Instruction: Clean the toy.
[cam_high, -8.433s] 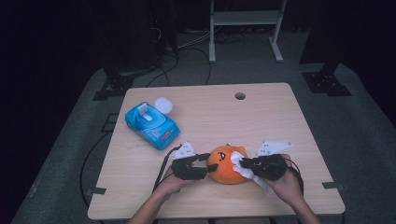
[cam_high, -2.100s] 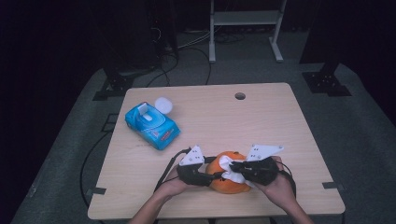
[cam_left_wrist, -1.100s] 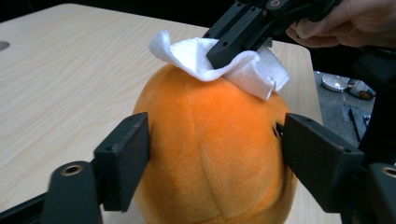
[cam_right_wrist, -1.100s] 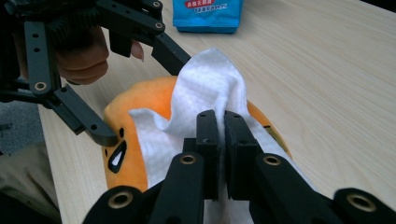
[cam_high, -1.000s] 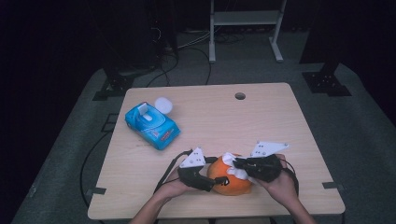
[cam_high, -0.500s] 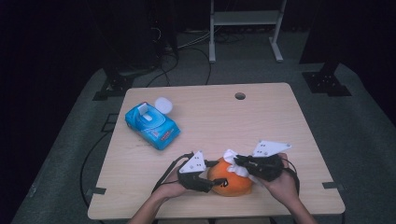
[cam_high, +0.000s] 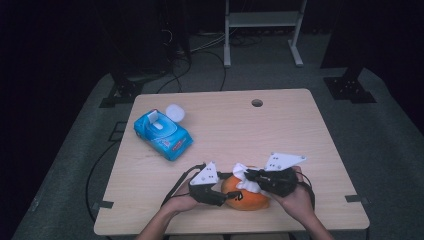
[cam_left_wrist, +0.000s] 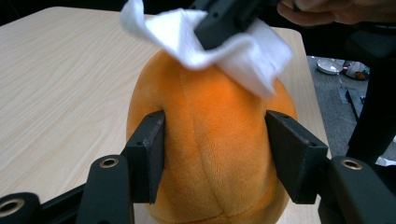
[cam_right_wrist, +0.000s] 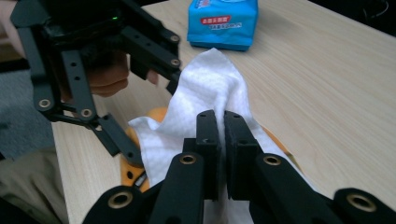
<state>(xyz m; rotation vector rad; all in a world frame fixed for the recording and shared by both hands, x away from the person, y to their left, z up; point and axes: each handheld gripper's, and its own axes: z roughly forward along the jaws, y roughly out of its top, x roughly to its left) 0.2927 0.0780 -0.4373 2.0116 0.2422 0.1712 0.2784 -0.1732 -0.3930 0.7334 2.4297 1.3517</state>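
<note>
The left gripper (cam_left_wrist: 215, 154) has its jaws spread wide and pressed on both sides of an orange plush pumpkin (cam_left_wrist: 215, 140) resting on the tabletop (cam_high: 240, 130). Above those jaws, the right gripper (cam_right_wrist: 216, 126) pinches a white wipe (cam_right_wrist: 210, 88) between jaws pressed nearly together, the wipe draped on the pumpkin's top. A blue wipes pack (cam_high: 162, 134) lies well beyond, and both hands hold the grippers low at the near edge.

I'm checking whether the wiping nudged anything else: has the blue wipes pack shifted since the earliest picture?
No. The blue wipes pack sits at the same spot near the table's left edge, the same way off from the round hole.
</note>
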